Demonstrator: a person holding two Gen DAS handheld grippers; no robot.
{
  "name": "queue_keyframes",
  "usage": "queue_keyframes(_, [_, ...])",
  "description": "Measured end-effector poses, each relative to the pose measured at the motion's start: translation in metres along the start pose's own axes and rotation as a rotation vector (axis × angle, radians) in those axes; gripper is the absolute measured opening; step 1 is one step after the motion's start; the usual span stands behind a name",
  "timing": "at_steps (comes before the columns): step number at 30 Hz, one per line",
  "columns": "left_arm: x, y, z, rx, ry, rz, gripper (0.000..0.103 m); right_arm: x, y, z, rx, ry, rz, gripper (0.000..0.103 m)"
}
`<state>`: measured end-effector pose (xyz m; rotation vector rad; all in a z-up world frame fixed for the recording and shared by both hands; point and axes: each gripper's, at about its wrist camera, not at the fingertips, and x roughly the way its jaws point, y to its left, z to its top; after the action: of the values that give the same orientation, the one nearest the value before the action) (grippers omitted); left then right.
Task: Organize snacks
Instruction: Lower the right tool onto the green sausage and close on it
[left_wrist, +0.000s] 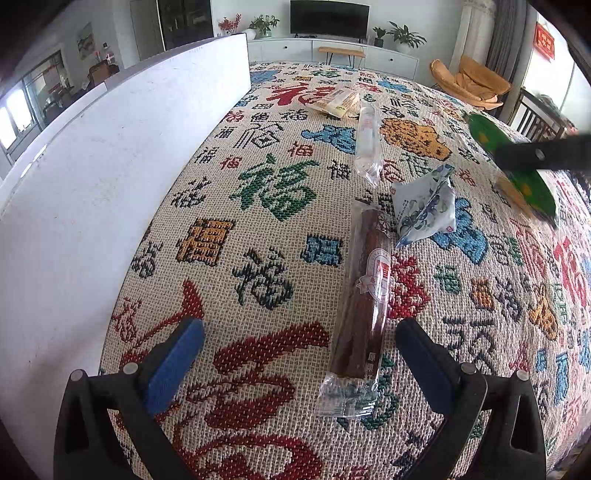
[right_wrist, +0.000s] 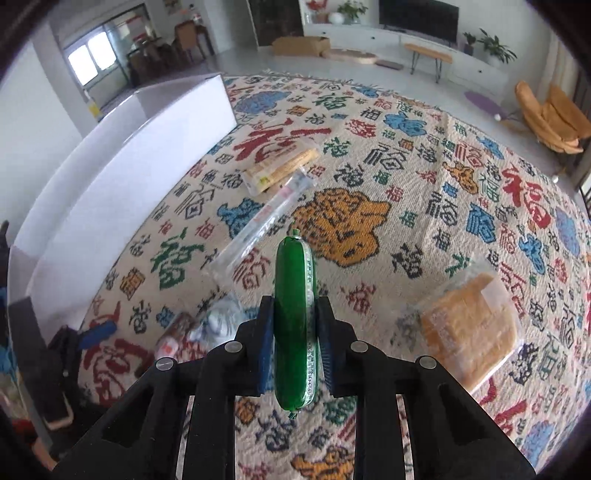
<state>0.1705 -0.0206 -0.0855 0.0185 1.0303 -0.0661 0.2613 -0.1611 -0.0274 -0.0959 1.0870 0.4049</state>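
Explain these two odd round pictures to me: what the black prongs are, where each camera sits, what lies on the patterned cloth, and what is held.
There is no robot here: a person holds a two-finger gripper in each hand, and a wide-angle camera on each looks forward along its fingers.

The left wrist view shows the left gripper open and empty above the patterned cloth. A brown stick snack in clear wrap lies between its fingers, untouched. Beyond it lie a blue-and-white packet, a clear tube and a flat cracker pack. A white box stands at the left.

The right wrist view shows the right gripper shut on a green sausage. A wrapped orange cake lies to its right.
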Motion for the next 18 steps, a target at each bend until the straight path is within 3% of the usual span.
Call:
queue_keyframes(8, [0.0, 0.0, 0.0, 0.0, 0.0, 0.0, 0.103, 0.011, -0.018, -0.091, -0.093, 0.124, -0.085, 0.024])
queue_keyframes(10, [0.0, 0.0, 0.0, 0.001, 0.0, 0.0, 0.103, 0.009, -0.025, -0.104, -0.074, 0.061, -0.074, 0.026])
queue_keyframes(12, [0.0, 0.0, 0.0, 0.001, 0.001, 0.0, 0.103, 0.007, -0.027, -0.112, -0.078, 0.021, -0.084, 0.037])
queue_keyframes(13, [0.0, 0.0, 0.0, 0.001, 0.001, 0.0, 0.103, 0.006, -0.027, -0.116, -0.077, -0.001, -0.098, 0.051])
queue_keyframes(14, [0.0, 0.0, 0.0, 0.001, 0.001, 0.0, 0.103, 0.006, -0.029, -0.121, -0.069, -0.026, -0.112, 0.058])
queue_keyframes(18, [0.0, 0.0, 0.0, 0.002, 0.001, 0.0, 0.103, 0.003, -0.033, -0.134, -0.063, -0.115, -0.078, 0.068])
